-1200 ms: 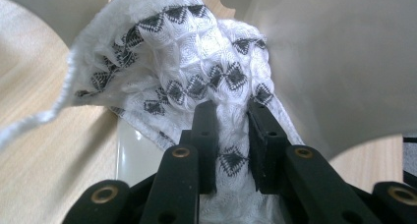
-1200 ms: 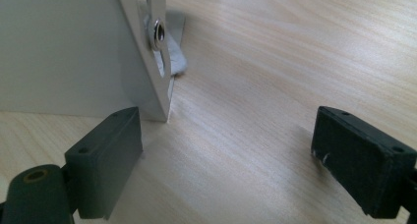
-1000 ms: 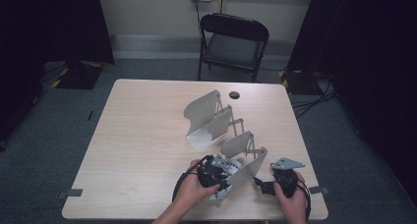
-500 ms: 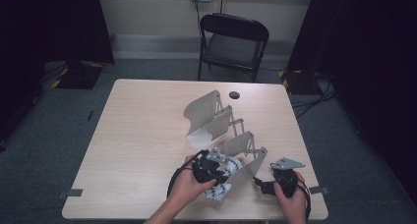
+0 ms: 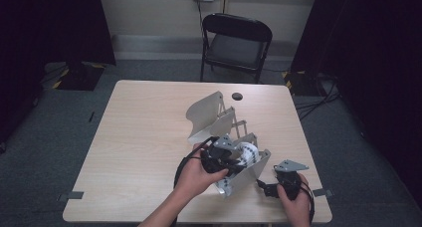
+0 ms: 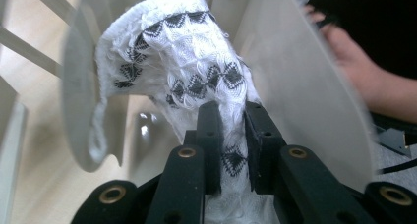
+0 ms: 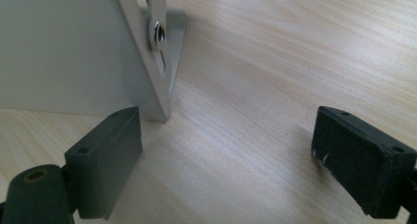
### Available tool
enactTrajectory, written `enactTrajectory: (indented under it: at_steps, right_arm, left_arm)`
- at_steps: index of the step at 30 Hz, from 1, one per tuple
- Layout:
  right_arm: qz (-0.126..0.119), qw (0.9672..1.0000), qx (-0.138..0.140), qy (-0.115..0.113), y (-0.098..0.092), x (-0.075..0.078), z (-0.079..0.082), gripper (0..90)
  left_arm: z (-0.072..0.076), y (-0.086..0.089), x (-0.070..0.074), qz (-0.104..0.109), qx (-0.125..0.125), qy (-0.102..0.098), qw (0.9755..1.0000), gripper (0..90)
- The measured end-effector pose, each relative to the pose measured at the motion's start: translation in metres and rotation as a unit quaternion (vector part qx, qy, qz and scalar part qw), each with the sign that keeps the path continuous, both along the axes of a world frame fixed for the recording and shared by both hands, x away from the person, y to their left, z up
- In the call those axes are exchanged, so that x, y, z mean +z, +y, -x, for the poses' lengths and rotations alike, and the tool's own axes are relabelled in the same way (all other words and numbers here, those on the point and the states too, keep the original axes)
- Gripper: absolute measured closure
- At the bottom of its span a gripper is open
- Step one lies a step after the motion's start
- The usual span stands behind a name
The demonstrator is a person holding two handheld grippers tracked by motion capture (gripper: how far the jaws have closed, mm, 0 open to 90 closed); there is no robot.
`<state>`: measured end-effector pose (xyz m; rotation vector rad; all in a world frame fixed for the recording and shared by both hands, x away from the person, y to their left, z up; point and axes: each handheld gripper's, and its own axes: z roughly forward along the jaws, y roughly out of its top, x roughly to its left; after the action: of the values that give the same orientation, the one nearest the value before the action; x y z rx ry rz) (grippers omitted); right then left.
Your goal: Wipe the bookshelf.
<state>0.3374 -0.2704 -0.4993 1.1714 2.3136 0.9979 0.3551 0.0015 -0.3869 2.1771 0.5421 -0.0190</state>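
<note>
A white sock [image 6: 196,71] is pinched by the left gripper [image 6: 231,135] beside a rack [image 5: 249,170]; the right gripper [image 7: 231,160] is held open.

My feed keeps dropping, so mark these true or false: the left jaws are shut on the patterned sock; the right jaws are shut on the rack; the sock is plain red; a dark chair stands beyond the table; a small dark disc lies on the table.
1. The left gripper is shut on the sock: true.
2. The right gripper grips the rack: false; its jaws stand open over bare table beside the rack's foot.
3. The sock is plain red: false; it is white with a black pattern.
4. A dark chair stands beyond the table: true.
5. A small dark disc lies on the table: true.
</note>
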Motion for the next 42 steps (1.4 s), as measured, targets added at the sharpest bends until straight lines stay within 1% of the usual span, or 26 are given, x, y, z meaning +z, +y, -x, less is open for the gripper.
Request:
enactTrajectory:
  at_steps: [3, 4, 5, 6, 7, 8, 9, 12, 14, 15, 16, 17, 20, 22, 23, 24, 25, 27, 28, 32, 33, 34, 35, 38, 39, 42]
  right_arm:
    - [0.000, 1.0000, 0.000, 0.000, 0.000, 0.000, 0.000, 11.3]
    - [0.000, 1.0000, 0.000, 0.000, 0.000, 0.000, 0.000, 11.3]
    - [0.000, 1.0000, 0.000, 0.000, 0.000, 0.000, 0.000, 11.3]
    - [0.000, 1.0000, 0.000, 0.000, 0.000, 0.000, 0.000, 11.3]
    - [0.000, 1.0000, 0.000, 0.000, 0.000, 0.000, 0.000, 11.2]
    - [0.000, 1.0000, 0.000, 0.000, 0.000, 0.000, 0.000, 11.2]
    - [-0.001, 1.0000, 0.000, 0.000, 0.000, 0.000, 0.000, 11.2]
    - [-0.001, 1.0000, 0.000, 0.000, 0.000, 0.000, 0.000, 11.2]
    - [-0.001, 1.0000, 0.000, 0.000, 0.000, 0.000, 0.000, 11.2]
    - [-0.001, 1.0000, 0.000, 0.000, 0.000, 0.000, 0.000, 11.2]
    - [-0.001, 1.0000, 0.000, 0.000, 0.000, 0.000, 0.000, 11.2]
    - [-0.001, 1.0000, 0.001, 0.000, 0.000, 0.000, 0.000, 11.2]
    - [-0.001, 1.0000, 0.000, 0.000, 0.000, 0.000, 0.000, 11.2]
    - [-0.001, 1.0000, 0.001, 0.000, 0.000, 0.000, 0.000, 11.2]
    - [-0.001, 1.0000, 0.001, 0.000, 0.000, 0.000, 0.000, 11.2]
    - [-0.001, 1.0000, 0.001, 0.000, 0.000, 0.000, 0.000, 11.2]
    - [-0.001, 1.0000, 0.001, 0.000, 0.000, 0.000, 0.000, 11.2]
    - [-0.001, 1.0000, 0.001, 0.000, 0.000, 0.000, 0.000, 11.2]
    - [-0.001, 1.0000, 0.001, 0.000, 0.000, 0.000, 0.000, 11.2]
    - [-0.001, 1.0000, 0.001, 0.000, 0.000, 0.000, 0.000, 11.2]
    - [-0.001, 1.0000, 0.001, 0.000, 0.000, 0.000, 0.000, 11.2]
    - [-0.001, 1.0000, 0.001, 0.000, 0.000, 0.000, 0.000, 11.2]
    - [-0.001, 1.0000, 0.001, 0.000, 0.000, 0.000, 0.000, 11.2]
    - [-0.001, 1.0000, 0.001, 0.000, 0.000, 0.000, 0.000, 11.2]
    - [-0.001, 1.0000, 0.001, 0.000, 0.000, 0.000, 0.000, 11.2]
    - [-0.001, 1.0000, 0.001, 0.000, 0.000, 0.000, 0.000, 11.2]
  left_arm:
    - [-0.001, -0.002, -0.014, -0.007, -0.004, 0.009, 0.9999, 78.9]
    - [-0.001, -0.002, -0.014, -0.007, -0.004, 0.009, 0.9999, 78.9]
    - [-0.001, -0.004, -0.023, -0.009, -0.004, 0.015, 0.9998, 78.9]
    - [-0.001, -0.005, -0.027, -0.012, -0.003, 0.018, 0.9998, 78.8]
    - [-0.001, -0.006, -0.030, -0.013, -0.002, 0.020, 0.9997, 78.9]
    - [-0.001, -0.006, -0.035, -0.020, -0.003, 0.021, 0.9996, 78.9]
    - [-0.001, -0.007, -0.038, -0.023, -0.003, 0.021, 0.9995, 78.9]
    - [-0.002, -0.007, -0.049, -0.027, 0.000, 0.024, 0.9993, 78.8]
    - [-0.001, -0.008, -0.057, -0.026, 0.005, 0.027, 0.9993, 78.8]
    - [-0.001, -0.008, -0.060, -0.030, 0.004, 0.027, 0.9992, 78.8]
    - [-0.001, -0.008, -0.060, -0.030, 0.004, 0.027, 0.9992, 78.8]
    - [-0.001, -0.008, -0.066, -0.032, 0.005, 0.030, 0.9990, 78.8]
    - [-0.002, -0.008, -0.073, -0.031, 0.010, 0.035, 0.9989, 78.6]
    - [-0.002, -0.008, -0.075, -0.033, 0.011, 0.036, 0.9988, 78.6]
    - [-0.001, -0.009, -0.078, -0.041, 0.013, 0.034, 0.9985, 78.6]
    - [-0.002, -0.008, -0.079, -0.050, 0.010, 0.031, 0.9982, 78.5]
    - [-0.002, -0.008, -0.079, -0.050, 0.010, 0.031, 0.9982, 78.5]
    - [-0.001, -0.007, -0.085, -0.054, 0.014, 0.032, 0.9979, 78.4]
    - [-0.001, -0.006, -0.086, -0.053, 0.014, 0.032, 0.9980, 78.3]
    - [-0.001, -0.004, -0.087, -0.049, 0.017, 0.033, 0.9981, 78.3]
    - [0.000, -0.004, -0.086, -0.047, 0.016, 0.031, 0.9982, 78.3]
    - [-0.001, -0.004, -0.084, -0.052, 0.015, 0.031, 0.9981, 78.3]
    - [-0.001, -0.004, -0.083, -0.049, 0.017, 0.031, 0.9982, 78.3]
    - [-0.001, -0.002, -0.075, -0.052, 0.012, 0.025, 0.9983, 78.3]
    - [-0.001, -0.002, -0.071, -0.048, 0.014, 0.023, 0.9985, 78.3]
    - [-0.002, 0.001, -0.058, -0.047, 0.013, 0.014, 0.9987, 78.3]
